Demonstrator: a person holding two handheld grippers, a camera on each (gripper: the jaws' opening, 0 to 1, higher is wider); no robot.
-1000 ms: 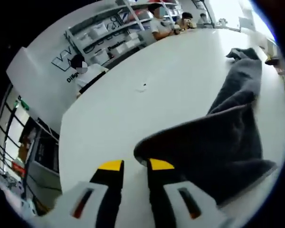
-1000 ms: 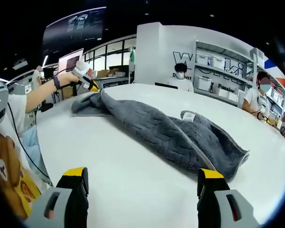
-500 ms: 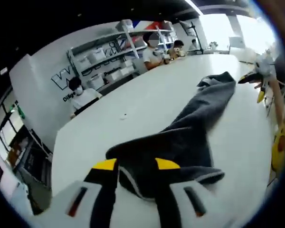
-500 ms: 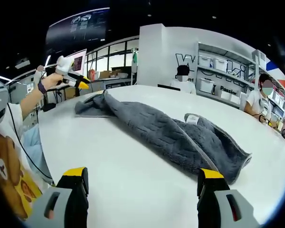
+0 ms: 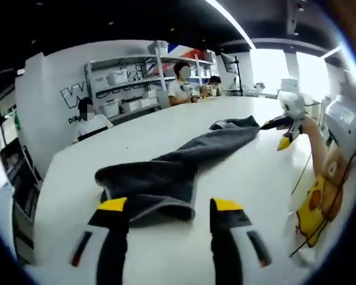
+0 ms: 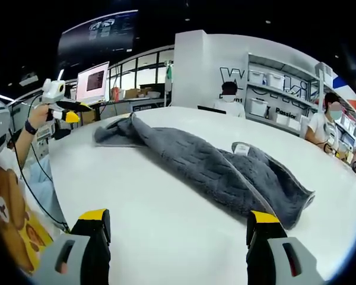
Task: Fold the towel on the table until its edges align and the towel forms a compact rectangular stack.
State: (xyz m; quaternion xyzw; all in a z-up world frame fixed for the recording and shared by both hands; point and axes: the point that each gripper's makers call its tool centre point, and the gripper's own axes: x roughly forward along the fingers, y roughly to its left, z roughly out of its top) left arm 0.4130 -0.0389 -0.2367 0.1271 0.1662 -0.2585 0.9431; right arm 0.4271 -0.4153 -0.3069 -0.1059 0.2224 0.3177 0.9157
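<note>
A grey towel [image 6: 213, 169] lies crumpled in a long diagonal strip on the white table [image 6: 136, 225], a small white label [image 6: 240, 148] showing on it. My right gripper [image 6: 178, 217] stands open a little short of the towel's long side, nothing between its jaws. In the left gripper view the towel's near end [image 5: 160, 181] rests on the table [image 5: 267, 178] just ahead of my left gripper [image 5: 169, 208], open and not touching it. The left gripper [image 6: 62, 110] is off the towel's far end; the right gripper [image 5: 283, 132] hovers beside the strip.
Several people sit along the table's far side [image 6: 228, 98], in front of white shelves with bins [image 5: 121, 77]. A monitor [image 6: 92, 80] stands beyond the left end. A person's bear-print shirt [image 6: 9, 208] is close at the table's near edge.
My left gripper has opened, let go of the towel's end and drawn back; that end now lies on the table. The right gripper has stayed put.
</note>
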